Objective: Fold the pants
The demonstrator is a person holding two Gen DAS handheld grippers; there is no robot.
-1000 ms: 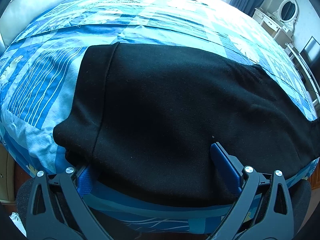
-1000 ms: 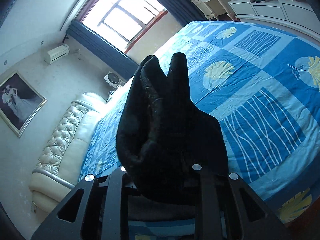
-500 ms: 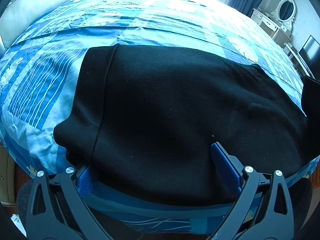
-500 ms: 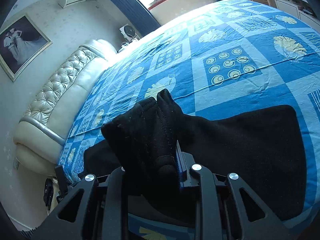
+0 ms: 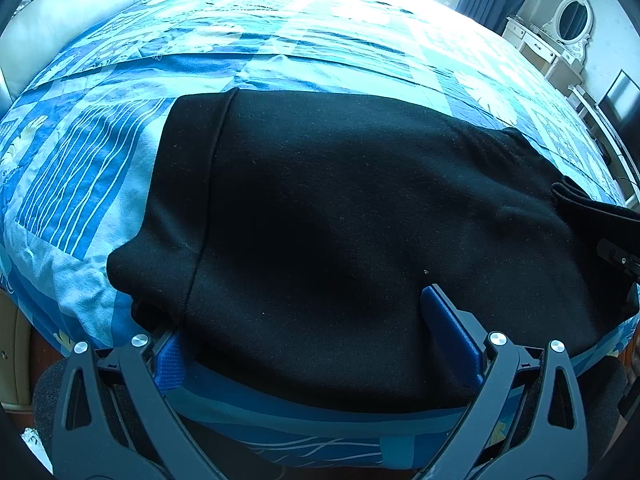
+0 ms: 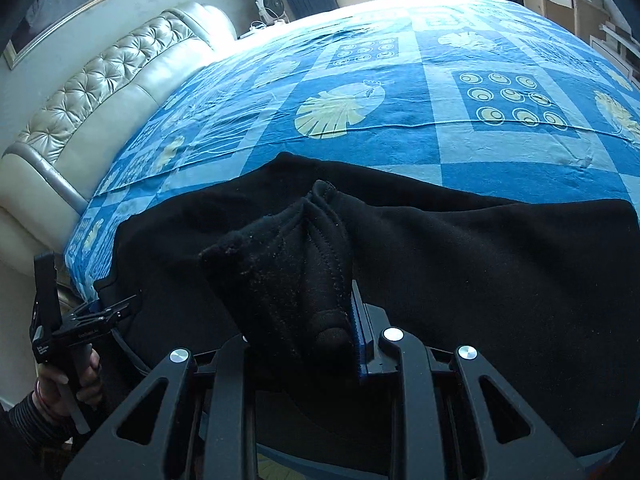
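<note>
Black pants (image 5: 340,208) lie flat across the near edge of the bed (image 5: 280,40). They look soft, thick and limp, so best gripped at the bunched hems. Right tool (image 6: 304,312) is clamped on those hems, held above the pants. Left tool (image 5: 304,320) is spread wide at the pants' near edge, gripping nothing. No containers about.
</note>
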